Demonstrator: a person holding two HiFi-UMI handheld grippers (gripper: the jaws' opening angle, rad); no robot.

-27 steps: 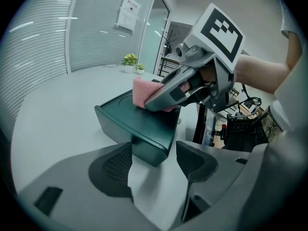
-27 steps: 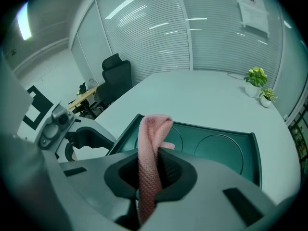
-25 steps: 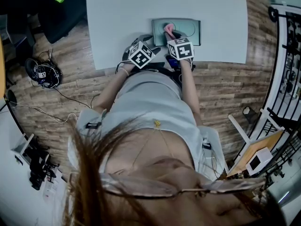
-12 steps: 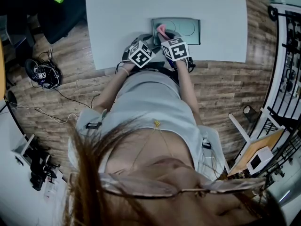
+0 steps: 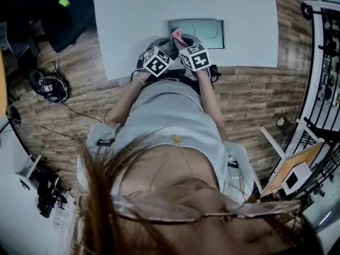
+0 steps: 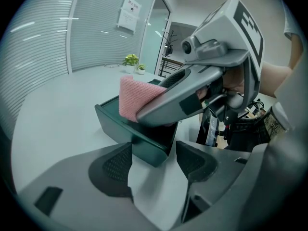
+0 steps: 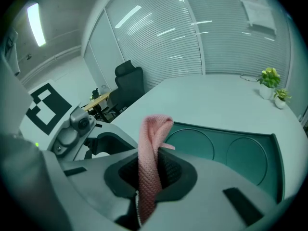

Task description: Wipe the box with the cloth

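Fingers (image 7: 177, 173) of the right gripper (image 7: 151, 171) are closed on the pink cloth (image 7: 152, 146), whose folded end stands up above the pads and reaches over the near edge of the dark green box (image 7: 231, 150). From the head view, the right gripper (image 5: 179, 37) holds the cloth (image 5: 175, 34) at the left part of the box (image 5: 208, 32), which lies flat on the pale table (image 5: 133, 15) close to the edge nearest the person. Two round recesses show in the box's top. The left gripper (image 6: 151, 160) has its jaws apart, with the near corner of the box (image 6: 139, 138) between their tips; whether a pad touches the wall I cannot tell. In that view the right gripper (image 6: 192, 90) crosses above the box with the cloth (image 6: 135, 97) over its rim. The left gripper (image 5: 154, 49) sits at the table's near edge, just beside the right one. Wood-plank floor (image 5: 249, 89) surrounds the table, with a headset and cables (image 5: 48, 84) lying on it. Beyond the table are a glass wall with blinds (image 7: 192, 32), a black office chair (image 7: 127, 83) and small potted plants (image 7: 269, 81).
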